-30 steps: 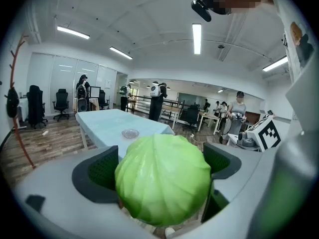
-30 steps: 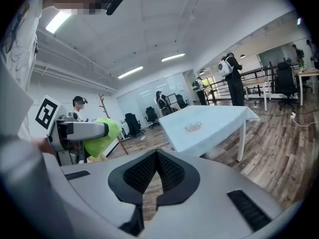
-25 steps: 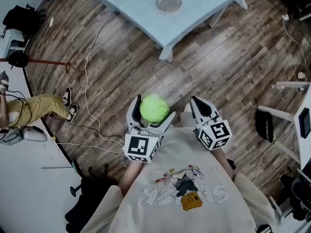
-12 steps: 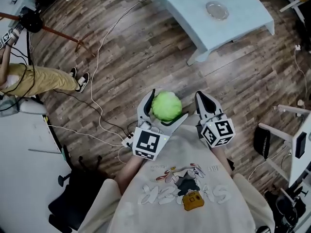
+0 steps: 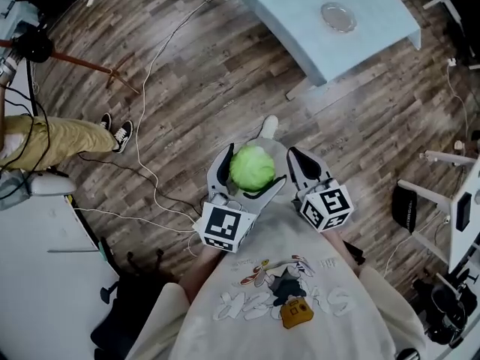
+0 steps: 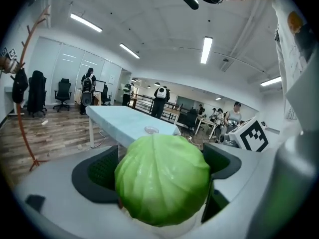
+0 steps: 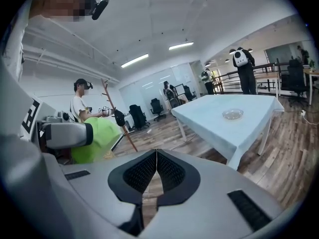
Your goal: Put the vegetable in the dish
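At centre frame the left hand-held gripper [image 5: 250, 172] grasps the cabbage [image 6: 162, 178]; the right hand-held gripper [image 7: 156, 166] beside it is clenched, empty; the dish [image 5: 337, 16] sits on the bench [image 5: 292, 10], upper right.

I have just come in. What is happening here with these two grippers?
A person holds a gripper in each hand. The left gripper is shut on a green cabbage. The right gripper is shut and holds nothing. The glass dish lies on the light blue table ahead, and the cabbage is not yet in it.
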Available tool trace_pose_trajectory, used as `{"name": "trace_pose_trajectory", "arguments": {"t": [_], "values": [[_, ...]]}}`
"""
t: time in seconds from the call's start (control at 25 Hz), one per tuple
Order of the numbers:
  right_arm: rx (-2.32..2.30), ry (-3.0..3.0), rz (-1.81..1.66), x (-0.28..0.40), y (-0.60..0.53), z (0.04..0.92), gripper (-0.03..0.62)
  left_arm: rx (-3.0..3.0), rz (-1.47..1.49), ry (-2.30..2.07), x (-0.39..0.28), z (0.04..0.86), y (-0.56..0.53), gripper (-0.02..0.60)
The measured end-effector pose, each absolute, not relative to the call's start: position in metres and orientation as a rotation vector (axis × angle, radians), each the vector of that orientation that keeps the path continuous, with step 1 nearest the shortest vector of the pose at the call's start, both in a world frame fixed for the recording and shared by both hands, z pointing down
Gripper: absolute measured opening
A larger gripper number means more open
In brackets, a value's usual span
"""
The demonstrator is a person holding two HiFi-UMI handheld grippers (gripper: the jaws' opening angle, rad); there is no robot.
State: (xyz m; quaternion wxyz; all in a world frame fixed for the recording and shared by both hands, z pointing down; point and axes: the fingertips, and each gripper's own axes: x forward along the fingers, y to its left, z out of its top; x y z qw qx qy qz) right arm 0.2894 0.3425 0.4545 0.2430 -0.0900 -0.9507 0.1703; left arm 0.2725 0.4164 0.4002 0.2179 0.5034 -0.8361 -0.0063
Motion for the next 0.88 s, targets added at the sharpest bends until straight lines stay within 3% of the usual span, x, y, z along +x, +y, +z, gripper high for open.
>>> {"name": "trace_pose_trajectory", "arguments": {"t": [0.32, 0.64, 0.88], "values": [[-0.174, -2.635, 0.497, 0.196, 0.303, 0.461, 0.021, 1.442, -0.035, -2.272, 0.185, 0.403, 0.384, 0.538], [-0.035, -2.691, 0.572, 0.098, 0.201, 0.449, 0.021, 1.585, 0.087, -2.252, 0.071, 0.377, 0.286, 0.537], [0.055, -2.739, 0.581, 0.057, 0.139, 0.441, 0.021, 1.679, 0.085, -2.235, 0.038, 0.368, 0.217, 0.538]]}}
